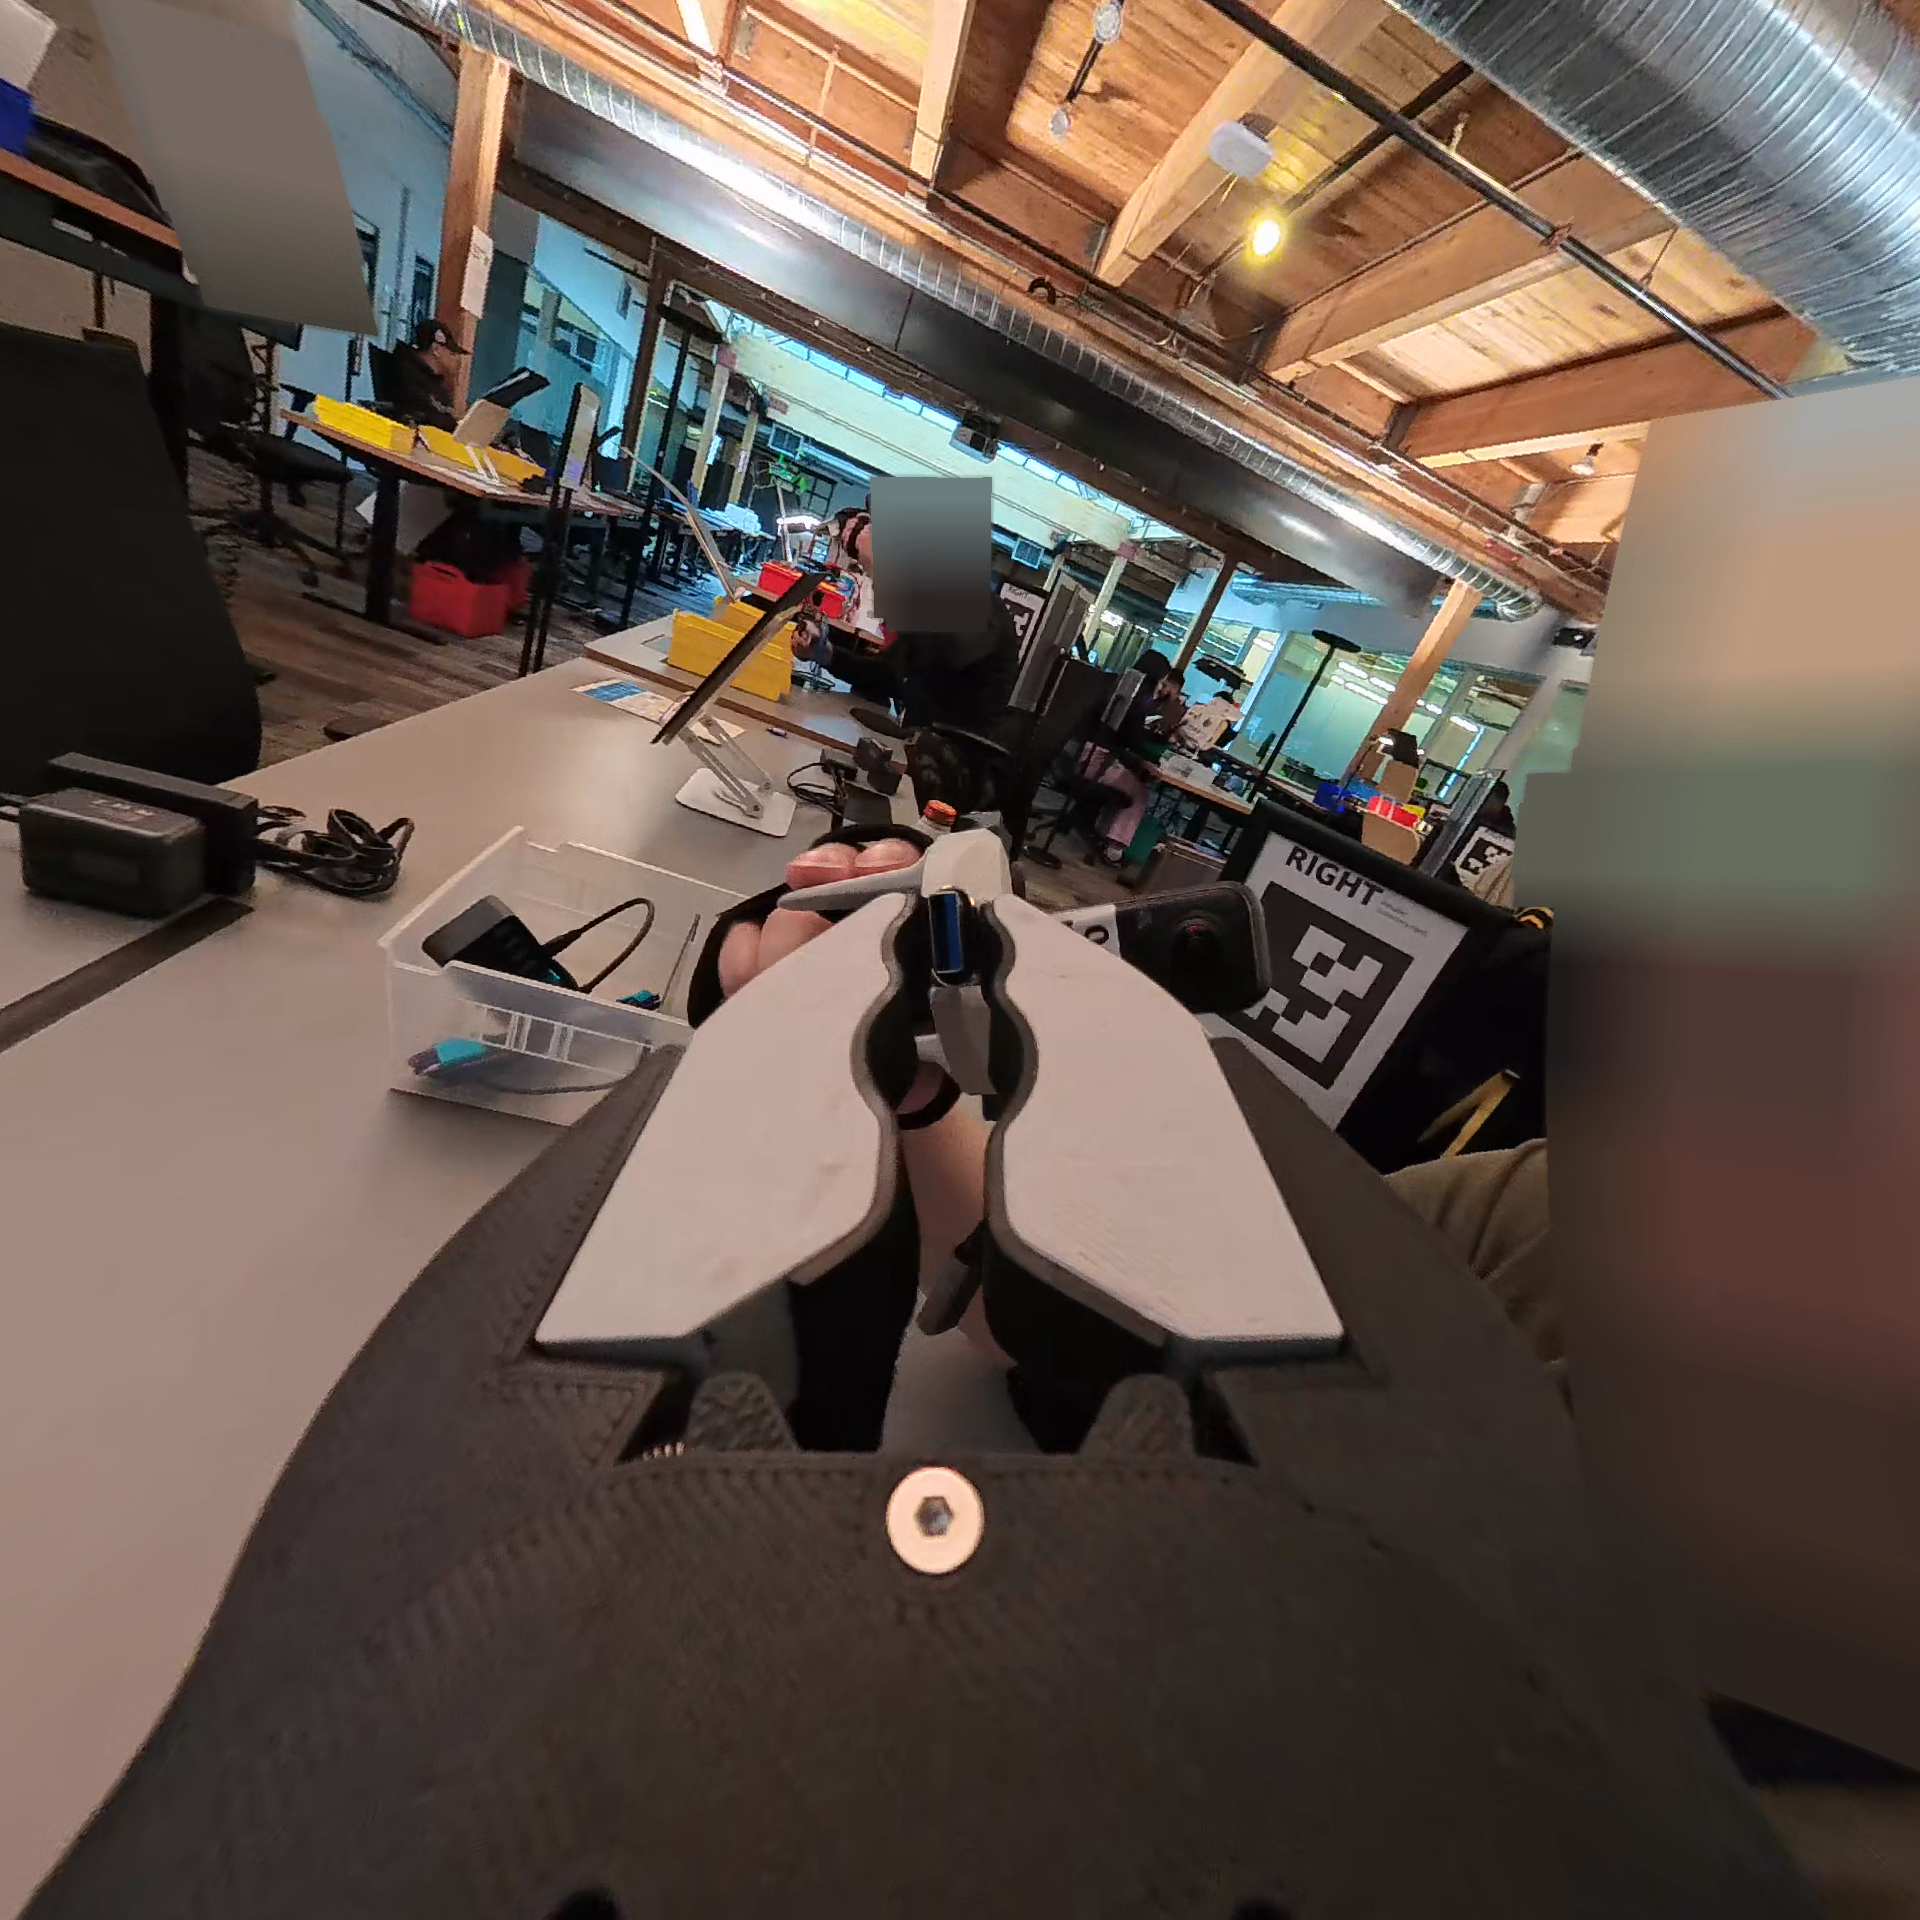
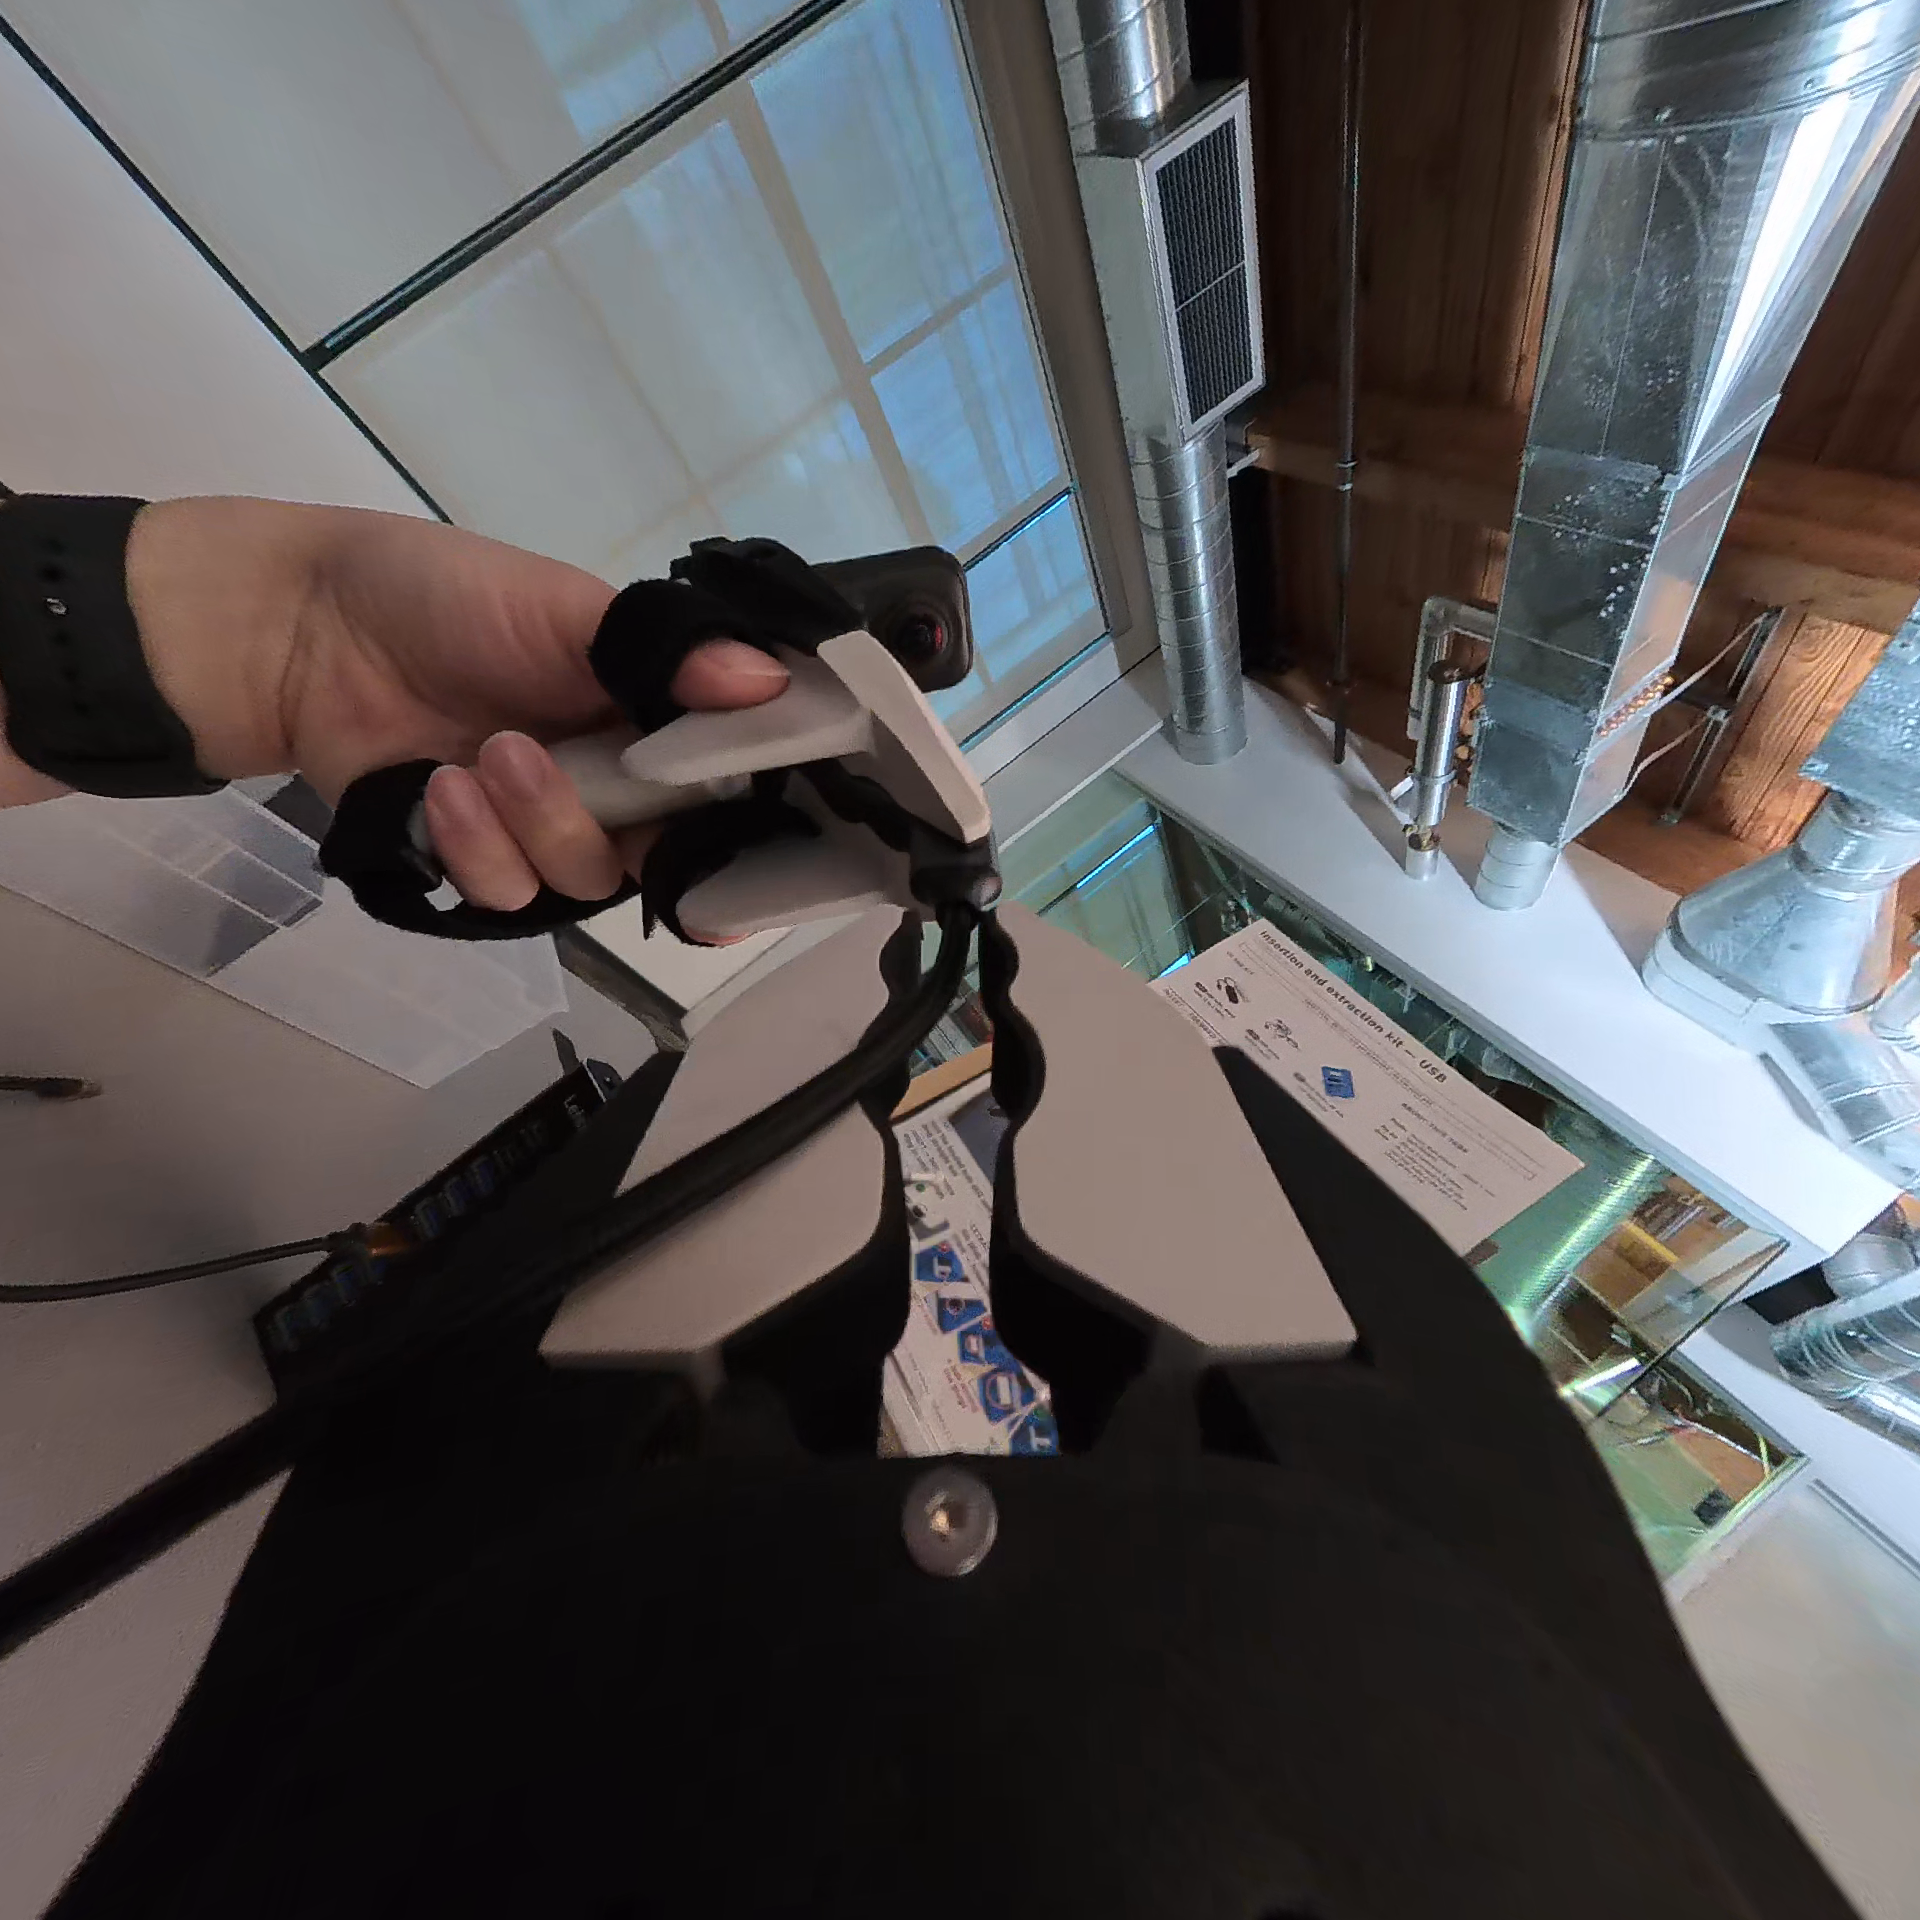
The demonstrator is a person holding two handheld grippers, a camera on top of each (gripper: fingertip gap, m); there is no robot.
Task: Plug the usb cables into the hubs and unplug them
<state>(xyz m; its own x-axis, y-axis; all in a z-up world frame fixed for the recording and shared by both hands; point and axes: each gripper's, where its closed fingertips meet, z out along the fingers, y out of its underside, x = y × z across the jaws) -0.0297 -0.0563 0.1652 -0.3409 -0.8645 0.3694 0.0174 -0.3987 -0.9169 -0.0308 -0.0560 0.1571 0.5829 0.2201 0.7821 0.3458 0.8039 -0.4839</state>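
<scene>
A black USB cable [image 2: 790, 1112] runs up across my right gripper's fingers to its tips. Its plug [image 1: 951, 935] shows a blue insert facing the left wrist camera. My left gripper [image 1: 948, 940] is shut on the plug, held up above the table. My right gripper [image 2: 961, 920] meets it tip to tip and is shut on the cable just behind the plug's black body [image 2: 961, 868]. The right gripper's grey fingers [image 1: 966, 1029] show above and below the plug. A long black hub [image 2: 416, 1236] with blue ports lies on the white table, with a thin cable plugged in.
A clear bin [image 1: 540, 987] with a small black hub and teal plugs stands on the grey table [image 1: 208, 1143] to the left. A black power brick [image 1: 114, 847] and coiled cord lie at far left. A printed sheet [image 2: 1382, 1091] lies on the right. People sit at desks behind. Only a small space, under 4 cm, lies between the two pairs of fingers. Left tips and right tips are each some 30 cm from the long black hub [image 2: 416, 1236].
</scene>
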